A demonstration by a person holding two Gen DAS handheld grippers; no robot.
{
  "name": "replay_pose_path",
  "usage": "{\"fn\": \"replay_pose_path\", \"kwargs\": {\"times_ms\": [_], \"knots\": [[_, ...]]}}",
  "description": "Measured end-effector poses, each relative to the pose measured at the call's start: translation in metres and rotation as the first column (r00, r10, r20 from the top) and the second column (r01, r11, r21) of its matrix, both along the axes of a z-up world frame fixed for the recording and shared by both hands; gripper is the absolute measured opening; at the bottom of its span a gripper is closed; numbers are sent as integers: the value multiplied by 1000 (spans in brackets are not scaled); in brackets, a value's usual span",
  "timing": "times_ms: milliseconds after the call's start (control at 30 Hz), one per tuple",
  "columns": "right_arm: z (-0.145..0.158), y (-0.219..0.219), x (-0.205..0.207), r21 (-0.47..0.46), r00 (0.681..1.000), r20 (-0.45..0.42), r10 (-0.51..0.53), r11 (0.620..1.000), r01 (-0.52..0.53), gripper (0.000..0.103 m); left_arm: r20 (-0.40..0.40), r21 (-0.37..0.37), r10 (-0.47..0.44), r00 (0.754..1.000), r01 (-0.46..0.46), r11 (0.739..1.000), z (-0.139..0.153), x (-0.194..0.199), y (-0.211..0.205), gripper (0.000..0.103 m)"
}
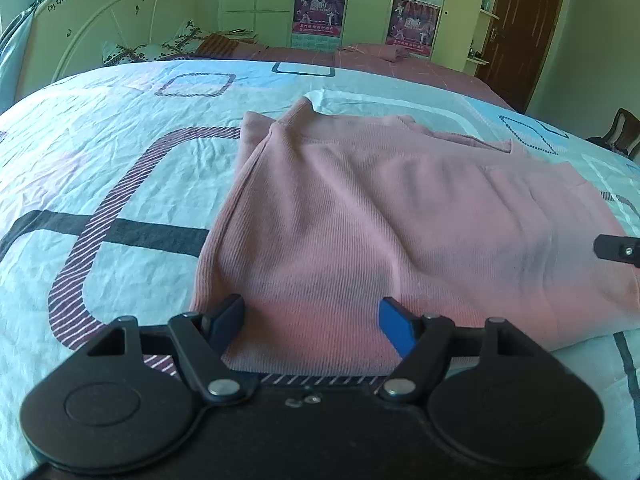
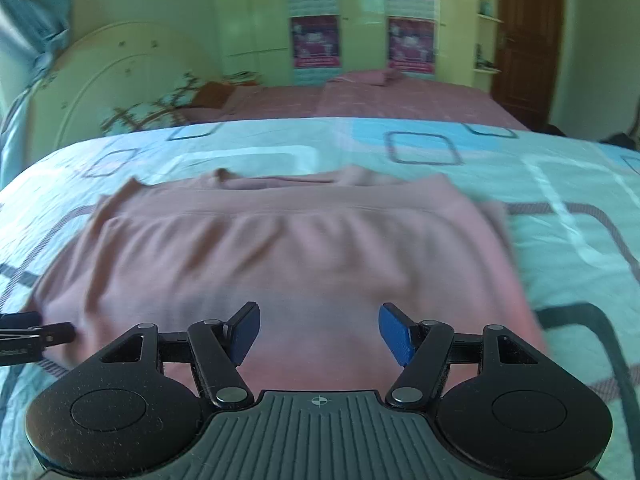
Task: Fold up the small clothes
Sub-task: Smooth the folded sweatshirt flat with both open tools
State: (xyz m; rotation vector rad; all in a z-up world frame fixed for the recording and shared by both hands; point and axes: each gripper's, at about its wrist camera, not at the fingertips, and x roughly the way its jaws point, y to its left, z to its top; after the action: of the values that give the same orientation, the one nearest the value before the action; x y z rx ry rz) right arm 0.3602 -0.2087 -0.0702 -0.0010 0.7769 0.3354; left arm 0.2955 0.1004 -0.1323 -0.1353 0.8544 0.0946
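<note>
Pink garment (image 1: 380, 220) folded on patterned bed sheet (image 1: 120, 152); left claw (image 1: 312, 320) and right claw (image 2: 318, 330) both spread, pinching nothing (pillows (image 1: 160, 46) behind).

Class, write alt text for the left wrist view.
A folded pink garment lies on a patterned bedsheet, with the open left gripper just above its near edge. The right gripper's tip shows at the right edge.

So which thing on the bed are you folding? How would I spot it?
Find the big bed with the pale blue patterned bedspread. Lying flat in the middle of it, just ahead of both open grippers, is the pink garment, already folded over itself. It is the only plain pink ribbed cloth there; everything around it is printed with squares and stripes.
</note>
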Motion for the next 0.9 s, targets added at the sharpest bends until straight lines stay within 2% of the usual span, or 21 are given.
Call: {"fn": "replay_pose_path", "kwargs": {"times_ms": [233, 400, 500, 567, 733, 833, 900], "knots": [[5, 34, 12, 32, 999, 12, 38, 999, -39, 66, 21, -46, 30, 999, -29, 999, 20, -4, 3, 74], [6, 44, 31, 23, 1000, 16, 17, 1000, -17, 66, 31, -59, 38, 999, -36, 998, 18, 8, 0, 74], [3, 47, 40, 20, 1000, 12, -9, 1000, 9, 66, -3, -67, 48, 999, -48, 997, 7, 17, 0, 74], [-7, 51, 45, -17, 1000, 6, -15, 1000, 15, 66, -18, -69, 52, 998, -53, 996, 2, 18, 0, 74], [-38, 47, 52, -57, 997, -67, -21, 998, 17, 66, -29, -73, 40, 999, -43, 996, 4, 15, 0, 75], [-36, 50, 49, -75, 999, -50, -9, 997, 6, 66, -43, -93, 43, 998, -46, 995, 8, 12, 2, 77], [-29, 48, 47, -38, 999, -37, -9, 999, 8, 66, -57, -108, 53, 997, -59, 992, 10, 9, 5, 80]]}}
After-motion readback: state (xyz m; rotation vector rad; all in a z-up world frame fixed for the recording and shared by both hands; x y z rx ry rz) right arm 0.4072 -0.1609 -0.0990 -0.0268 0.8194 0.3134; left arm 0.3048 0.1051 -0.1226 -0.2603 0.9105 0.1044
